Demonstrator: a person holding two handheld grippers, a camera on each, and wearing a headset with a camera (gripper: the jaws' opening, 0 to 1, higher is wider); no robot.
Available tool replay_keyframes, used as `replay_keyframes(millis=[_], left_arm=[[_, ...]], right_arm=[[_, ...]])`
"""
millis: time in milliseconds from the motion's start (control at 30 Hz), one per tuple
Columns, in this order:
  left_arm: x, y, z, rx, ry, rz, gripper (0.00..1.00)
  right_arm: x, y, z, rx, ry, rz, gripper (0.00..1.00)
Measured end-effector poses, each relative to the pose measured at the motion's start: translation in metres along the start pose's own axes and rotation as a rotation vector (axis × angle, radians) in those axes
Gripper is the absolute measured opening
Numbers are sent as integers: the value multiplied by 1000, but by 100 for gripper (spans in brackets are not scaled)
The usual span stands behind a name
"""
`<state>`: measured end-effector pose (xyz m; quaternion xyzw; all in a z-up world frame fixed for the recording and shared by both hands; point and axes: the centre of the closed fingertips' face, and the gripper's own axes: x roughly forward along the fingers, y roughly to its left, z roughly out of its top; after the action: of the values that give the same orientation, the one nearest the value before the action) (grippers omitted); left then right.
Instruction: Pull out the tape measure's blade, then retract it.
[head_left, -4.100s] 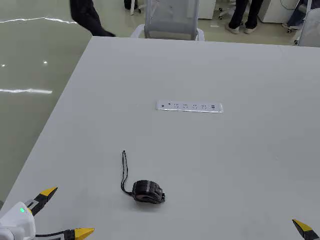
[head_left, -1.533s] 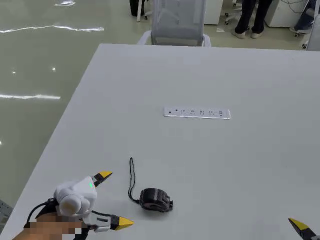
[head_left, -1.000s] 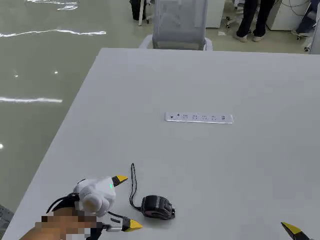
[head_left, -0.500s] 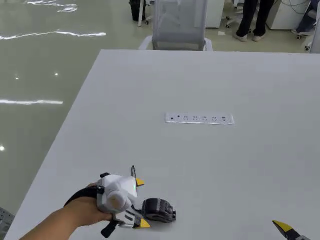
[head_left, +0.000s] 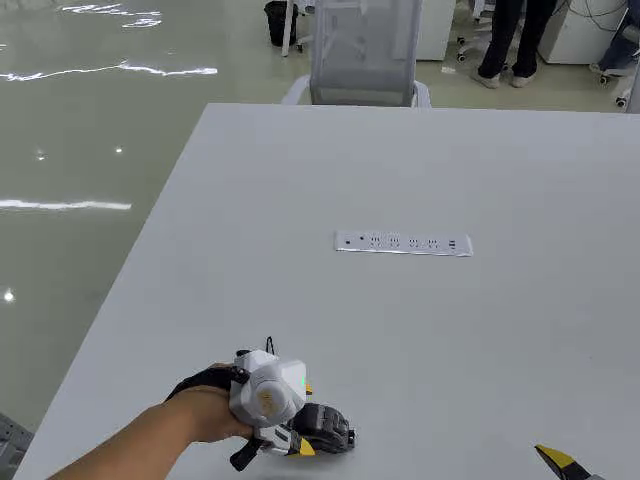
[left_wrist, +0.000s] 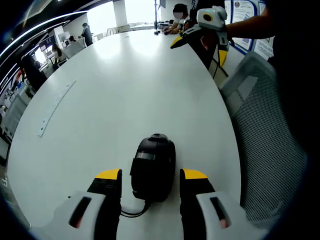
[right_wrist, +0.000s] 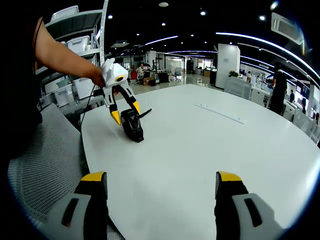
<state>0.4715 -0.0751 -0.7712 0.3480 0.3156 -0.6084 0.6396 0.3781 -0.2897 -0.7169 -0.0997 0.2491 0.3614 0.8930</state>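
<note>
Left tool (left_wrist: 151, 176), jaws apart, straddles the tape measure (left_wrist: 153, 162) on the bench (left_wrist: 125, 90). The right tool (right_wrist: 162, 182) gapes wide, well away. Blade not yet drawn; both steps are left.

Tape measure (head_left: 325, 428) on table (head_left: 420, 340), between left gripper (left_wrist: 151, 175) jaws; power strip (head_left: 403, 244) well behind.

Right hand-held gripper (head_left: 558, 461) cut off at bottom edge.

Bare white table (head_left: 500, 350) between tape measure (head_left: 325, 427) and right gripper (right_wrist: 161, 177): open passage. Power strip (head_left: 403, 243) well apart. Left gripper (left_wrist: 151, 174) straddles case, seemingly narrow gaps each side
</note>
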Motion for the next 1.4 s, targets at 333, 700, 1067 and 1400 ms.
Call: replay_keyframes(millis=[333, 700, 1067, 1400], left_arm=[[9, -7, 1, 62, 45, -29, 38], [11, -4, 0, 114, 64, 2, 32], [13, -4, -2, 109, 68, -8, 31], [14, -3, -2, 92, 61, -11, 31]], right_arm=[[13, 2, 11, -21, -5, 28, 89], [23, 1, 22, -43, -9, 61, 86], [40, 2, 32, -109, -2, 103, 83], [68, 6, 37, -154, 4, 163, 78]])
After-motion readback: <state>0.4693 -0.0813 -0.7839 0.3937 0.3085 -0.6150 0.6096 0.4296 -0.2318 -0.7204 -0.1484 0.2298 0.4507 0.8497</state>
